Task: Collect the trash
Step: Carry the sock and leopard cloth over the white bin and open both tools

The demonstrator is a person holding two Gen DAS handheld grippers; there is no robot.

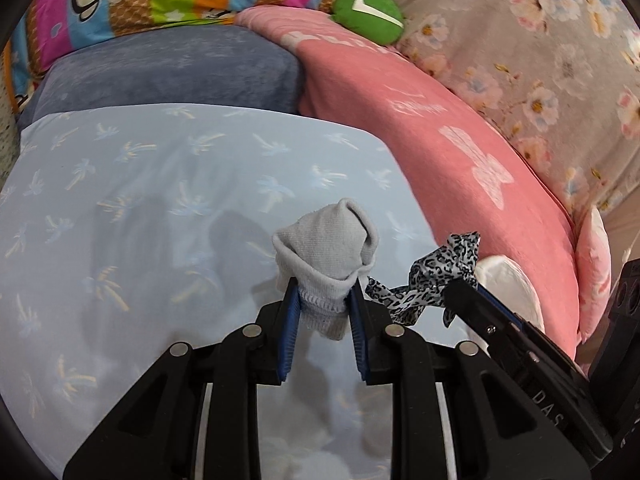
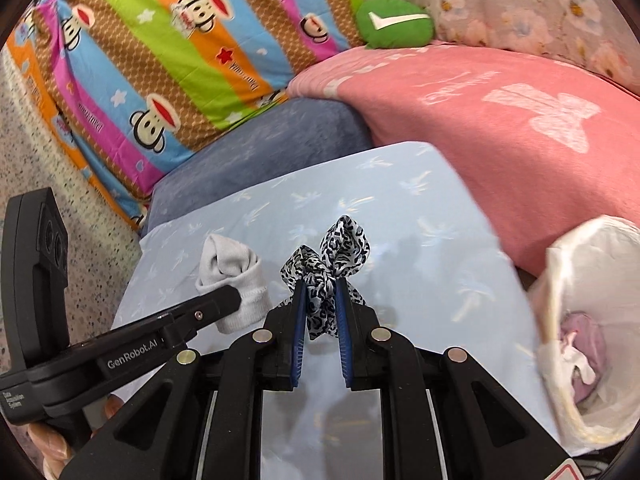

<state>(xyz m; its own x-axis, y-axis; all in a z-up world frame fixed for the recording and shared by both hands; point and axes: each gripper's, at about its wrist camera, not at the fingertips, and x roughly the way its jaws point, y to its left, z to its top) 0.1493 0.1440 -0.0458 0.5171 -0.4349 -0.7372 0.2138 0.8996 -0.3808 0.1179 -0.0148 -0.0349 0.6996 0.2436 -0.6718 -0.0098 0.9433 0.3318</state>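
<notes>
My left gripper (image 1: 323, 294) is shut on a rolled grey sock (image 1: 330, 248) and holds it above a light blue palm-print pillow (image 1: 160, 200). The sock also shows in the right wrist view (image 2: 232, 276). My right gripper (image 2: 321, 286) is shut on a black-and-white leopard-print ribbon (image 2: 330, 258), just right of the sock. The ribbon also shows in the left wrist view (image 1: 432, 276). A white plastic trash bag (image 2: 588, 320) stands open at the right, with pinkish scraps inside.
A pink blanket (image 2: 480, 120) lies behind the blue pillow (image 2: 360, 220). A grey-blue cushion (image 2: 260, 148), a striped monkey-print pillow (image 2: 160, 52), a green plush (image 2: 394, 22) and a floral quilt (image 1: 540, 40) lie further back. Speckled floor (image 2: 40, 152) is at the left.
</notes>
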